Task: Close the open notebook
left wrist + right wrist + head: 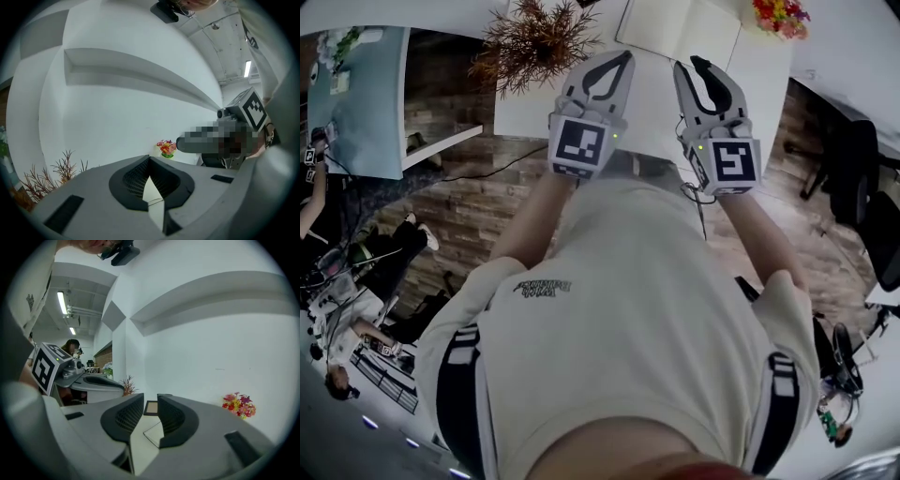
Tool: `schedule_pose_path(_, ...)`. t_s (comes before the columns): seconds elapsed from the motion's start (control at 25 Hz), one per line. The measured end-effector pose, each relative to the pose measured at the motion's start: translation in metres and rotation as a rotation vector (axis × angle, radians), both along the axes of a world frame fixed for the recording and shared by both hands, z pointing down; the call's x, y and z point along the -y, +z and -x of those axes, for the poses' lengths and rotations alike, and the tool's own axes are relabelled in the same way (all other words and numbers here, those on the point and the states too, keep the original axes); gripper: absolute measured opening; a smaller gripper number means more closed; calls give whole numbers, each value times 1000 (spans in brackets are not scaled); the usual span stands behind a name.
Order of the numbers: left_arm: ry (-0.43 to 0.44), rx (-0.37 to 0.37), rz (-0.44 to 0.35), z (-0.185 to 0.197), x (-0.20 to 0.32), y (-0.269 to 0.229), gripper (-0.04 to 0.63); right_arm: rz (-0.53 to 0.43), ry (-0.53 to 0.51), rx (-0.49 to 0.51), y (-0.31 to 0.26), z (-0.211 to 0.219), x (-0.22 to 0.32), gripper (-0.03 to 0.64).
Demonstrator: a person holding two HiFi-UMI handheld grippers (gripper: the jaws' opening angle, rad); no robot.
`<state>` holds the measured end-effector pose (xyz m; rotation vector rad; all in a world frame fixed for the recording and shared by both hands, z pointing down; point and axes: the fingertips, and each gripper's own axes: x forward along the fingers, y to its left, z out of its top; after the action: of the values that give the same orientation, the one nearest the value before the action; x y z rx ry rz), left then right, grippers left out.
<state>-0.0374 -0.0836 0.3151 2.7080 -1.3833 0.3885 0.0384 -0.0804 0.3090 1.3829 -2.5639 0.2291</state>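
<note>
White worktop (769,75) up ahead, with the notebook (680,33) lying open and flat on it. It's straight out past both grippers and not touching either. The right gripper (695,66) looks like the closer one, fingers partway apart with nothing in them. The left gripper (623,58) has its fingers pinched together, also empty. Pages look blank, and the shirt print is too small to read.
</note>
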Motion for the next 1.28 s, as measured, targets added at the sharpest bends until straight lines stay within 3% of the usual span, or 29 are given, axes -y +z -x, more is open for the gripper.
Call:
schedule_pose_path(0.52,-71,3,132,7,32,73,14,107,-182,-176,82,42,49,187)
schedule_pose_path(0.96,-87,6,214,16,54,139,14,173,-295,-348,184,85,90,187)
schedule_pose_path(1.28,-117,2,273,28,55,170,14,265,-322,-471,250,99,100,187)
